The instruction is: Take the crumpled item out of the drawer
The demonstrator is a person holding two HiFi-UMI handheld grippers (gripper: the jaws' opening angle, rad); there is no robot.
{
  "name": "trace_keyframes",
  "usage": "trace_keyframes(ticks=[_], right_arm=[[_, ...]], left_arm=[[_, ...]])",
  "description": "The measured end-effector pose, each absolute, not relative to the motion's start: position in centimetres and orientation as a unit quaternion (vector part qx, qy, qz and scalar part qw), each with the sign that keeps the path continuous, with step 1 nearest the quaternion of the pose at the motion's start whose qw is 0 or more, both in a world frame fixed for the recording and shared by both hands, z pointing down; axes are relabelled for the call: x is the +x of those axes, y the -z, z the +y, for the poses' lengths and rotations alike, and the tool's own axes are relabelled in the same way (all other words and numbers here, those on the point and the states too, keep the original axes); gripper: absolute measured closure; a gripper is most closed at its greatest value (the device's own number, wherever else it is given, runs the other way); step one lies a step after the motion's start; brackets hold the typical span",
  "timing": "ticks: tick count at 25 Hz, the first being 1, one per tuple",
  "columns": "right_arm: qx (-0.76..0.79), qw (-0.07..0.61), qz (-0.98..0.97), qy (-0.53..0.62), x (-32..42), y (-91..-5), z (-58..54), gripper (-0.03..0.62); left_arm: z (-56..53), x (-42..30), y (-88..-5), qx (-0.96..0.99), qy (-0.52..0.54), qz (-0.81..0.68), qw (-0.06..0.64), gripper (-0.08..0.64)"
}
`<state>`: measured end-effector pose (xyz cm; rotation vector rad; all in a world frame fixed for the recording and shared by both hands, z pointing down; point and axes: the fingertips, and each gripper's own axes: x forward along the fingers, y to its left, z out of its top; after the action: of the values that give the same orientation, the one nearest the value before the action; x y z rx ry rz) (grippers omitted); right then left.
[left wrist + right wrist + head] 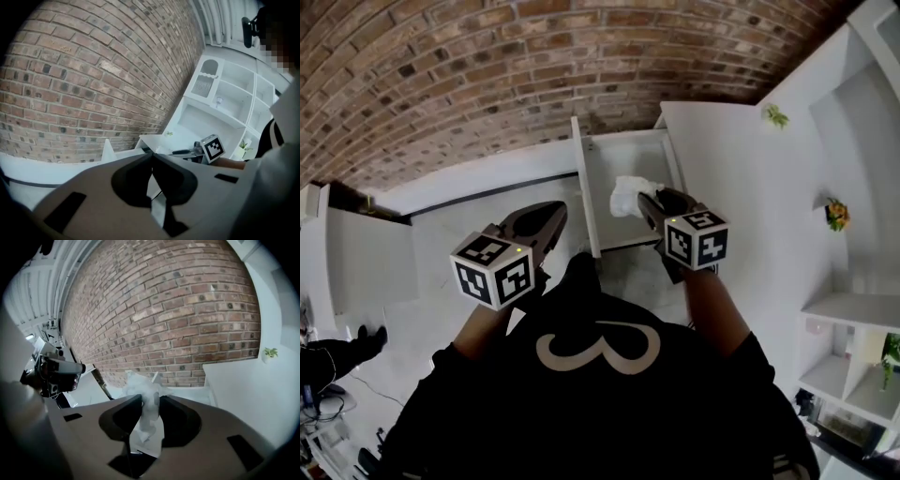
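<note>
A crumpled white paper wad (630, 195) (146, 399) is pinched between the jaws of my right gripper (645, 202) (147, 401), held in the air over the open white drawer (602, 171). In the right gripper view the paper bulges above the jaw tips and hangs down between them. My left gripper (555, 212) (151, 157) is to the left of the drawer, its jaws meeting at the tips with nothing between them. From the left gripper view I see the right gripper's marker cube (213, 147).
A brick wall (487, 75) runs behind the white cabinet (487, 173). White shelving (853, 309) with small plants (835, 214) stands at the right. The person's dark shirt (591, 394) fills the lower part of the head view. The drawer's left side wall (586, 187) sticks out toward me.
</note>
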<state>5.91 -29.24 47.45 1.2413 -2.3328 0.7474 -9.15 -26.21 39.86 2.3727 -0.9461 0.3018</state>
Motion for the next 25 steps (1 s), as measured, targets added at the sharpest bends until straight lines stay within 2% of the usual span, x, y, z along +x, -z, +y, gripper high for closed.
trace_keyframes(ticks=[14,25], right_arm=[[0.444,0.081,-0.874,-0.179,6.6,-36.0,-21.7,0.466],[0.448,0.036,-0.881,-0.147,7.6,-32.2,-18.3,0.466]], left_arm=[[-20.1,-5.9,-33.4,0.922,-0.080,-0.311,0.218,0.557],[-18.2,-4.4,-31.6,0.932,-0.067,-0.289,0.206,0.557]])
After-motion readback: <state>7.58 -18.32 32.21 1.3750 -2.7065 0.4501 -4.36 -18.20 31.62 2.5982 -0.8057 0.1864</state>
